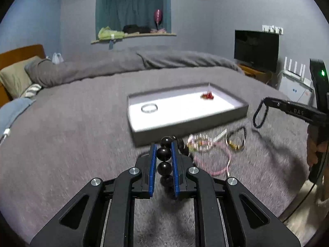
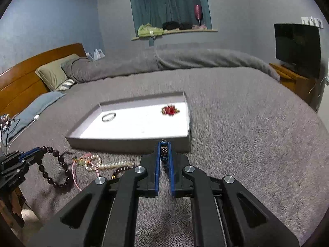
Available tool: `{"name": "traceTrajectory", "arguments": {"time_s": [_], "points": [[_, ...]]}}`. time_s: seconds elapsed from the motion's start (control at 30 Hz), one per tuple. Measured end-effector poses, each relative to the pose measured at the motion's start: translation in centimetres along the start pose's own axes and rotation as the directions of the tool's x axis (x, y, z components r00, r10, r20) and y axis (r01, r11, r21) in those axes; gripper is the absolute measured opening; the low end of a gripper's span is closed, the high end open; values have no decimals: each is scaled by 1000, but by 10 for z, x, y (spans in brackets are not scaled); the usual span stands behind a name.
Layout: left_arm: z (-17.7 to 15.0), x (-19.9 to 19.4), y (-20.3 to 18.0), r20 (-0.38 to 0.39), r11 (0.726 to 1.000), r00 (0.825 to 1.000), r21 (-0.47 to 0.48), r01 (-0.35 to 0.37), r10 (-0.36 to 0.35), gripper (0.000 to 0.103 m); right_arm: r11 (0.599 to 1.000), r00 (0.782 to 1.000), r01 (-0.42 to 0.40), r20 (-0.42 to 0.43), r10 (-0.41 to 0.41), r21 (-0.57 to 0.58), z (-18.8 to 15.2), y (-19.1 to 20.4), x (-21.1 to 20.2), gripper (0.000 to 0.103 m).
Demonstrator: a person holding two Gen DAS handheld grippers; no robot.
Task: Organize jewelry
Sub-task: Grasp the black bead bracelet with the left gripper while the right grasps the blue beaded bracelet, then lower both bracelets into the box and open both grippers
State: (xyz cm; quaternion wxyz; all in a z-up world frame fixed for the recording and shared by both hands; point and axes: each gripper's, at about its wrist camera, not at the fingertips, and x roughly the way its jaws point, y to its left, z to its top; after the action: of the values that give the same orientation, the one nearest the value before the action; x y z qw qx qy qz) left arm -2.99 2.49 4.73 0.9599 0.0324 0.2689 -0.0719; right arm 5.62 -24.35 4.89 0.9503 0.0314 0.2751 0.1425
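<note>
A dark bead bracelet (image 1: 164, 160) is pinched between the narrow jaws of the left gripper (image 1: 163, 144), and a thin beaded bracelet (image 2: 164, 152) is clamped in the right gripper (image 2: 164, 151). Both are held just before the near wall of the tray (image 2: 131, 144), probably to be laid inside, where a silver bangle (image 2: 108, 117) and a red piece (image 2: 170, 110) are kept apart. Pearl and pink pieces (image 2: 90, 163) are left on the bed (image 2: 246, 133), near the tray.
</note>
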Motion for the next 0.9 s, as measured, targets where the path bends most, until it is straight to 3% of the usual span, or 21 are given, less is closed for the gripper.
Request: {"name": "traceTrajectory", "arguments": {"time_s": [0.27, 0.5, 0.7, 0.9], "points": [[53, -3, 6, 79, 1000, 997, -1, -19, 19, 15, 999, 997, 28, 72, -29, 20, 40, -6, -6, 7], [103, 30, 6, 115, 999, 993, -40, 23, -18, 15, 999, 991, 19, 129, -23, 33, 75, -2, 6, 7], [102, 77, -7, 62, 998, 997, -45, 45, -42, 15, 999, 994, -7, 106, 2, 52, 81, -4, 37, 7], [86, 112, -8, 6, 994, 994, -29, 110, -110, 15, 998, 998, -65, 11, 65, 4, 65, 6, 79, 7]]}}
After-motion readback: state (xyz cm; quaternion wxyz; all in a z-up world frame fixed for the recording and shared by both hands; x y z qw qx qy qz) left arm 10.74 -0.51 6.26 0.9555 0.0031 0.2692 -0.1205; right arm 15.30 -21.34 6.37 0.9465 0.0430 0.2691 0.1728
